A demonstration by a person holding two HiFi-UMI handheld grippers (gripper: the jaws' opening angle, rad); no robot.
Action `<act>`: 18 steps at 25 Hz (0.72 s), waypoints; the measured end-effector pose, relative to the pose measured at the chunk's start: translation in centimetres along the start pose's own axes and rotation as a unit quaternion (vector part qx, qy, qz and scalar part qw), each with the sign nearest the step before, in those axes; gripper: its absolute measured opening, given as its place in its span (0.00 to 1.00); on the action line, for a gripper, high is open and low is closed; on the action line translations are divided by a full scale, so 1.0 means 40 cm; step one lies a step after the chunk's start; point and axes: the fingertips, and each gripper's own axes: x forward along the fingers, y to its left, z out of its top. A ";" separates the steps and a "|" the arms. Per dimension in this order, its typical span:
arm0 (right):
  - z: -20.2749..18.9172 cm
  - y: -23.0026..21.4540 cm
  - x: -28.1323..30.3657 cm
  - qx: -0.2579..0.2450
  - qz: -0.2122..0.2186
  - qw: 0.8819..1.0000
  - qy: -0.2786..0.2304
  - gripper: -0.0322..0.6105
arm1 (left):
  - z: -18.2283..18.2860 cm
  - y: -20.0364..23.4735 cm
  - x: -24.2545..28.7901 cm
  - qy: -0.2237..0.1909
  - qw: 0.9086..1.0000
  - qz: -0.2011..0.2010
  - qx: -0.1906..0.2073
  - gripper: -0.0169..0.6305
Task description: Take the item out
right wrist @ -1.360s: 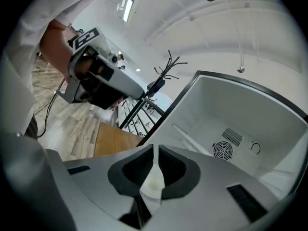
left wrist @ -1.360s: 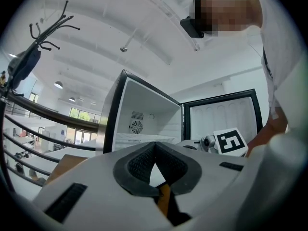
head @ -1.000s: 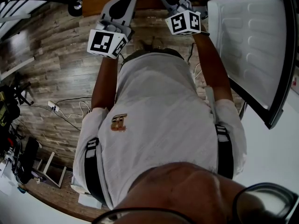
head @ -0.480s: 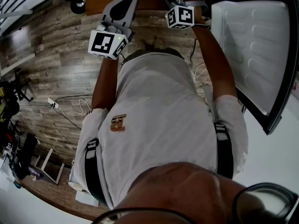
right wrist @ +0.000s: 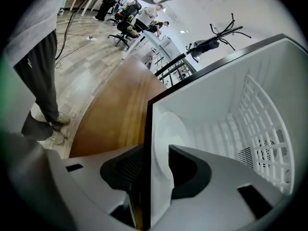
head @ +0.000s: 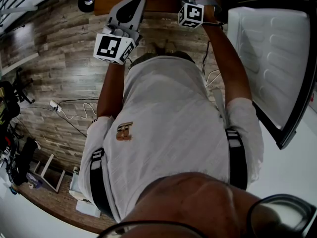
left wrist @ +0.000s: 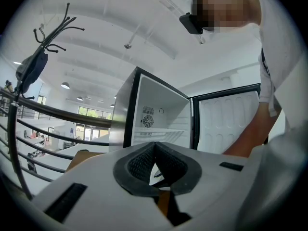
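Note:
A small black fridge (left wrist: pixel 161 110) stands open on a wooden table (right wrist: pixel 113 114), and its white inside shows a wire shelf (right wrist: pixel 262 124) and a fan grille (left wrist: pixel 147 122). I make out no item inside. Its door (head: pixel 275 53) hangs open at the right. My right gripper (right wrist: pixel 156 153) is open and straddles the black front edge of the fridge wall (right wrist: pixel 147 143); the right pad stands clear of the white liner. My left gripper (left wrist: pixel 155 150) is shut on nothing and hangs in front of the fridge, to the left of the right gripper's marker cube (head: pixel 191 15).
Wood-plank floor (head: pixel 59 68) lies below, with a power strip and cables (head: pixel 57 109) at the left. A coat stand (left wrist: pixel 41 57) and a railing (left wrist: pixel 53 114) rise left of the fridge. The person's shoes (right wrist: pixel 53 129) stand by the table.
The right gripper has moved forward and away from the person toward the fridge, its cube now smaller in the head view. The left gripper has hardly shifted.

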 end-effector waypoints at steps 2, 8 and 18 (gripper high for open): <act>-0.006 0.003 0.006 -0.001 0.001 1.000 0.005 0.31 | -0.002 0.000 -0.004 0.002 1.000 0.002 0.002 0.05; 0.002 0.008 0.020 -0.012 0.001 1.000 0.004 0.31 | -0.012 0.001 -0.010 0.008 1.000 0.005 0.003 0.05; 0.013 0.006 0.031 -0.022 -0.003 1.000 0.007 0.23 | -0.023 0.007 -0.017 0.015 1.000 0.009 0.002 0.05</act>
